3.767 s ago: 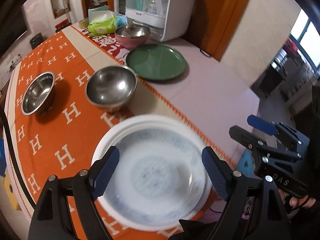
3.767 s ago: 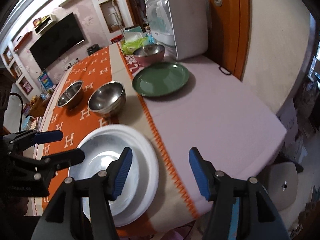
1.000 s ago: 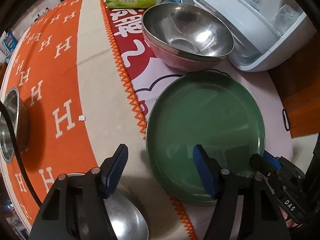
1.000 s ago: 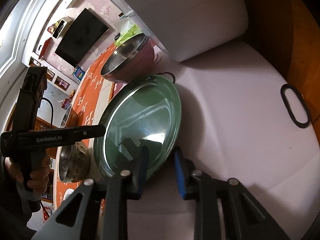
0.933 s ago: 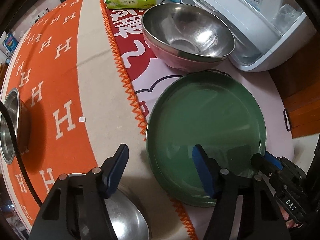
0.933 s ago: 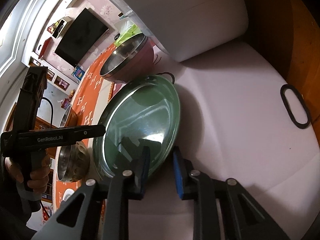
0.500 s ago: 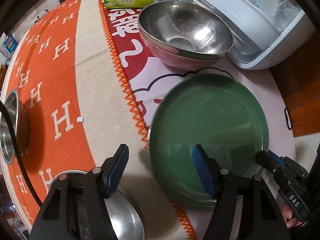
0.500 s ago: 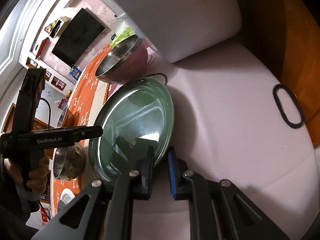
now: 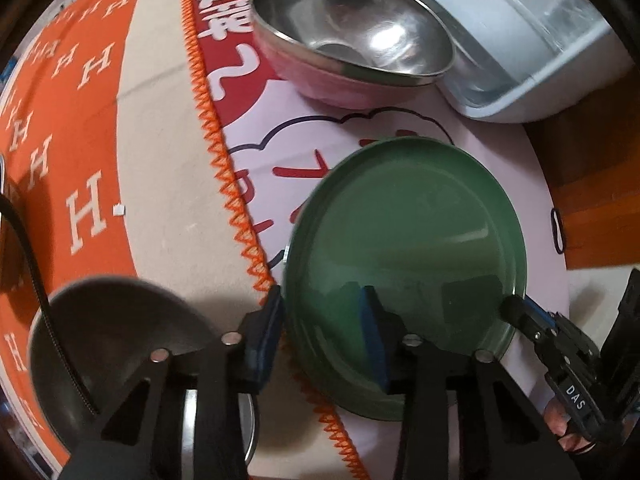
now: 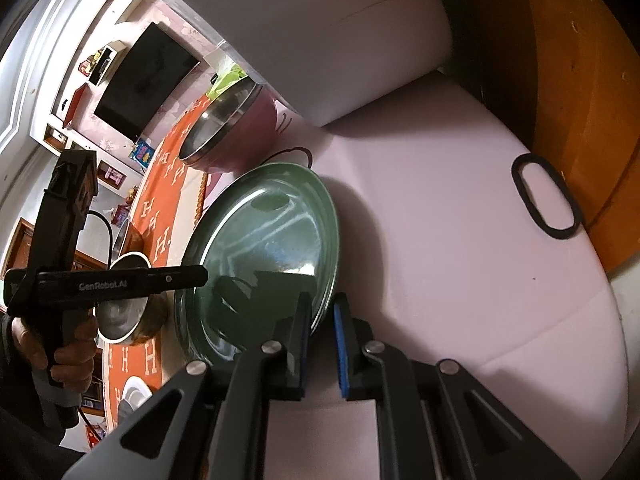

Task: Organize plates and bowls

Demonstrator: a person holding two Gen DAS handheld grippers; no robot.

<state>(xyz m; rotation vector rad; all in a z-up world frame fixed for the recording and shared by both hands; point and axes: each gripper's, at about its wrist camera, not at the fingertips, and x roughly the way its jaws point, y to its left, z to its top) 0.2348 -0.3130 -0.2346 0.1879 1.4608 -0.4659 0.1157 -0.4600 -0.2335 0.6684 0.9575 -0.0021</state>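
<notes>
A green plate (image 9: 404, 272) is tilted up off the pale cloth, also in the right wrist view (image 10: 264, 248). My right gripper (image 10: 322, 340) is shut on the plate's near right rim; it shows in the left wrist view (image 9: 516, 312). My left gripper (image 9: 322, 332) straddles the plate's left rim, one blue pad under it and one over it, with a gap still showing. A steel bowl with a pink outside (image 9: 352, 44) stands behind the plate. A steel bowl (image 9: 120, 344) sits under my left gripper.
A white appliance (image 9: 520, 36) stands at the back right, close behind the pink bowl. An orange H-patterned cloth (image 9: 80, 120) covers the left of the table. A black rubber ring (image 10: 544, 196) lies near the table's right edge by a wooden door.
My right gripper has shut on the plate's rim and tipped the plate up. My left gripper has narrowed and moved onto the plate's left rim.
</notes>
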